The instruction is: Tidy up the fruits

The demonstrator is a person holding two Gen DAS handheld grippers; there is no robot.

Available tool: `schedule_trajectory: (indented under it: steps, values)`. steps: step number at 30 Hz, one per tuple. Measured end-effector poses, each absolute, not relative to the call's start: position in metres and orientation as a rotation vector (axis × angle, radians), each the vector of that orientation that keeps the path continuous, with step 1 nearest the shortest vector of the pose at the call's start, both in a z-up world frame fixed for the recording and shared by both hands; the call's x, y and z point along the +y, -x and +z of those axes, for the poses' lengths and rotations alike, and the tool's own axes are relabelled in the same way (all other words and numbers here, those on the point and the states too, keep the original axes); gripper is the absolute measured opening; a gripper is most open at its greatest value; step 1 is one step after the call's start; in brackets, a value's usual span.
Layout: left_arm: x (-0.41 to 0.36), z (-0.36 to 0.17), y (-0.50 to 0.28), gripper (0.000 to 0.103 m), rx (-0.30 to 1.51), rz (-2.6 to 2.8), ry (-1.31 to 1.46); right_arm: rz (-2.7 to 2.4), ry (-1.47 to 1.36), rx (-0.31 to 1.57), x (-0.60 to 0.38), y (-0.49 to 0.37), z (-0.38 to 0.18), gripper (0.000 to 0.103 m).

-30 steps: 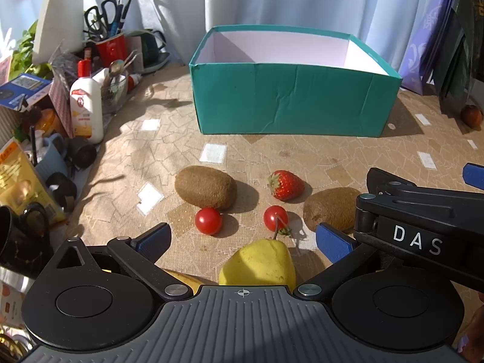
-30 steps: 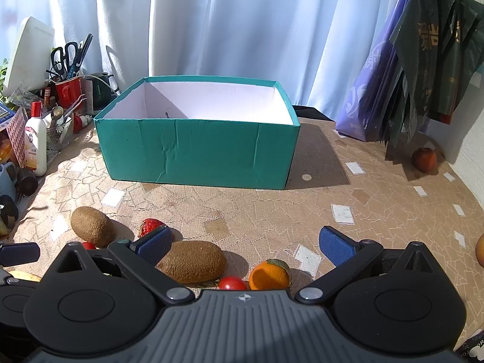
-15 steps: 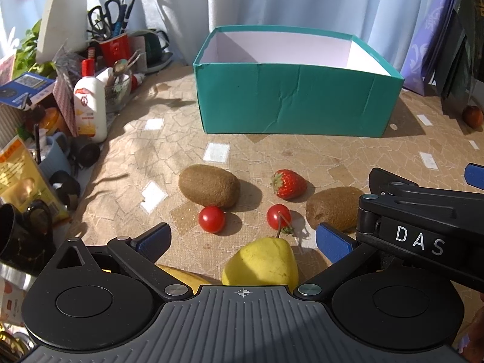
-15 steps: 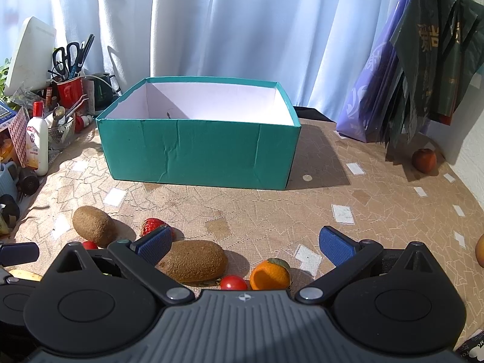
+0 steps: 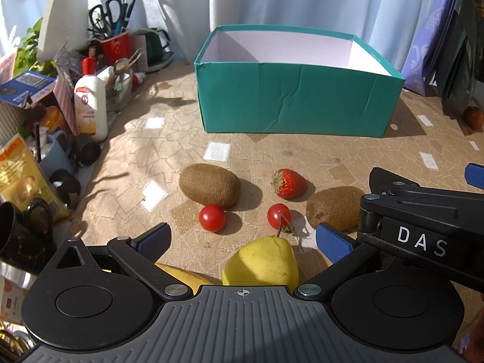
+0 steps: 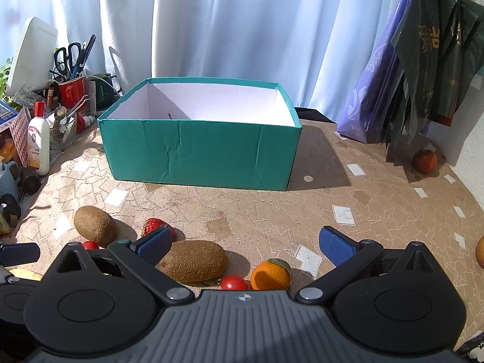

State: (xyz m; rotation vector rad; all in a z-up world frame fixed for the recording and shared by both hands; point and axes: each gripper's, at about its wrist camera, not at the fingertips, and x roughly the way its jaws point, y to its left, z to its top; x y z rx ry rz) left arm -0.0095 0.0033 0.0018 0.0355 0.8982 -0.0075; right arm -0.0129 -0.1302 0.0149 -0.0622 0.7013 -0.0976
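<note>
A teal box [image 5: 298, 103] [image 6: 199, 154] with a white inside stands open at the back of the table. In front of it lie two kiwis [image 5: 209, 184] [image 5: 334, 207], a strawberry [image 5: 289, 183], two cherry tomatoes [image 5: 212, 218] [image 5: 279, 215], a yellow pear [image 5: 261, 262] and a banana [image 5: 184, 276]. My left gripper [image 5: 242, 242] is open, with the pear low between its fingers. My right gripper [image 6: 245, 246] is open above a kiwi [image 6: 193, 260], a cherry tomato [image 6: 233, 282] and a small orange [image 6: 270, 274]. The right gripper's body shows at the right of the left wrist view.
Desk clutter lines the left edge: a white bottle [image 5: 90, 106], a red cup with scissors [image 5: 113, 48], mugs and packets. Purple and dark bags [image 6: 402, 90] hang at the right. A reddish fruit [image 6: 425, 161] lies by the right wall.
Both views have shifted slightly forward and to the left, so the fruits and box sit a little further right in the left wrist view. Both grippers stay open.
</note>
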Motion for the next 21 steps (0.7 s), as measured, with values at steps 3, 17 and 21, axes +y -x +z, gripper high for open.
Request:
schedule_trajectory:
  steps: [3, 17, 21]
  values:
    - [0.003, 0.0017, 0.0095, 0.103, 0.9, -0.007, -0.036, -0.092, 0.06, 0.699, -0.1285, 0.0159, 0.0173, 0.103]
    - [0.0017, -0.0004, 0.0065, 0.103, 0.905, 0.004, -0.037, -0.087, 0.059, 0.685, -0.13, 0.0152, 0.0192, 0.103]
    - [0.0028, -0.0017, 0.0057, 0.103, 0.91, 0.007, -0.035, -0.088, 0.06, 0.679, -0.1309, 0.0152, 0.0198, 0.103]
